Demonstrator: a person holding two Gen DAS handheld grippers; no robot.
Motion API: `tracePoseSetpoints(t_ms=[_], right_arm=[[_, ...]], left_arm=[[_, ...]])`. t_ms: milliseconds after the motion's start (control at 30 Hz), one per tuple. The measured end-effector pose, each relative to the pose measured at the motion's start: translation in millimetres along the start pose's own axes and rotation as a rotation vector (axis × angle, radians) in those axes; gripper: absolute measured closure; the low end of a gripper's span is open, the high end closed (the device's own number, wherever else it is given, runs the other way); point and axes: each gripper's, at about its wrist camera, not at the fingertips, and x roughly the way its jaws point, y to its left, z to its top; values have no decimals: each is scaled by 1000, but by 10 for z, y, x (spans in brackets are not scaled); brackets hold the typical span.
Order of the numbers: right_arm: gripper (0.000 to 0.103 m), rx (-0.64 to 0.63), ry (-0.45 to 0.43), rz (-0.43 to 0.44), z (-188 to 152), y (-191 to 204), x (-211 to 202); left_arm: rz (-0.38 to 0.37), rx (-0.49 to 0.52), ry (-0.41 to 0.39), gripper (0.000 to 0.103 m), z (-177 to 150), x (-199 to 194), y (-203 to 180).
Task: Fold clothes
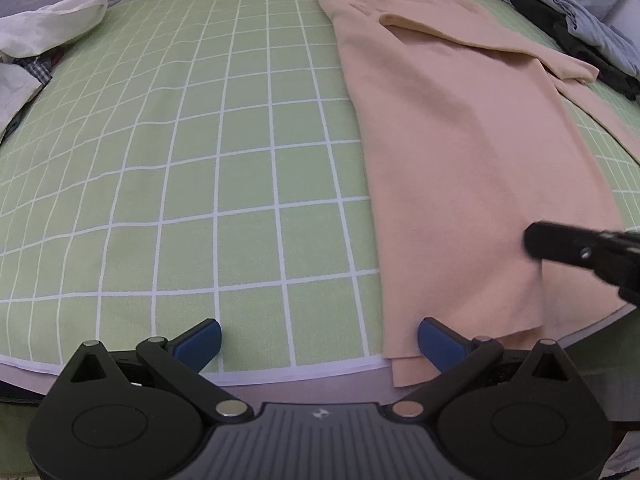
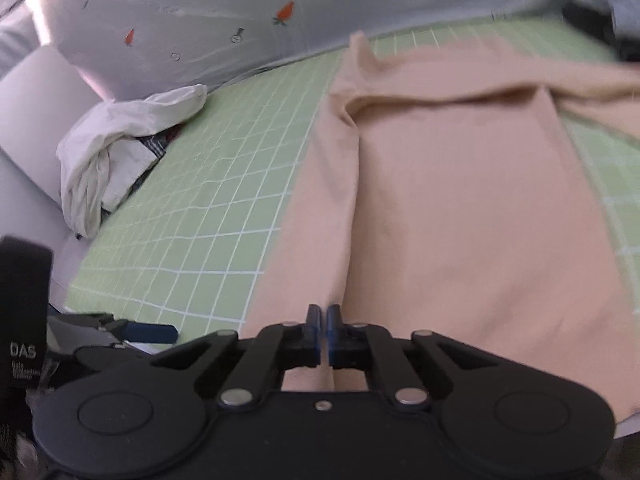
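My left gripper (image 1: 319, 340) is spread wide, blue pads (image 1: 200, 343) far apart, nothing between them. It hovers at the near edge of the green checked sheet (image 1: 180, 168); its right pad sits over the near corner of the peach garment (image 1: 460, 152).

The peach garment lies flat on the sheet, running from the near edge to the far one, with a sleeve folded across its upper part. Left view shows it to the right of my left gripper, its bottom hem hanging slightly past the sheet edge.

My right gripper (image 2: 324, 330) has fingers pressed together. Peach garment (image 2: 460, 200) fabric lies right at the tips and under them, but I cannot tell if cloth is pinched between. Left view only catches one black finger of the right gripper (image 1: 560, 240) over the garment's lower right part, blurred.

Left view only: dark and blue clothes (image 1: 580, 36) piled at far right.
Right view only: pale bedding with small carrot prints (image 2: 200, 12) behind the sheet, and my left gripper's blue pad (image 2: 150, 332) at lower left.
Both views: crumpled white garment (image 1: 48, 24) at far left, on the sheet's edge (image 2: 120, 148), with a plaid item under it.
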Motion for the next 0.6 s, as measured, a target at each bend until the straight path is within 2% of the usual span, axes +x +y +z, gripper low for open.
tracePoseSetpoints(t_ms=[133,233,333,367,400,467,533,600], right_arm=[[102,-35,52,-73,-57,-12,136],[101,-20,87,-97,-77,-60,206],[96,-14,70,-124,-27,-105,167],[87,-9,59,-133,5,-126,152],[69,-4,45,-152,44,-159,130],[49,-4,18,-193,115,-226,91],[39,-24,1,-235,179,-285,73],[9,-50,-8,-285,252,-328,88]], left_arm=[[-2,12,-4,0,-16,-45,0],[-4,16,3,0,-10,-69,18],[-6,15,16,0,25,-76,33],[-7,11,20,0,53,-72,36],[-9,6,24,0,78,-69,43],[-8,-10,16,0,143,-89,72],[-8,-36,-7,0,237,-138,135],[-9,-65,-32,0,337,-184,195]])
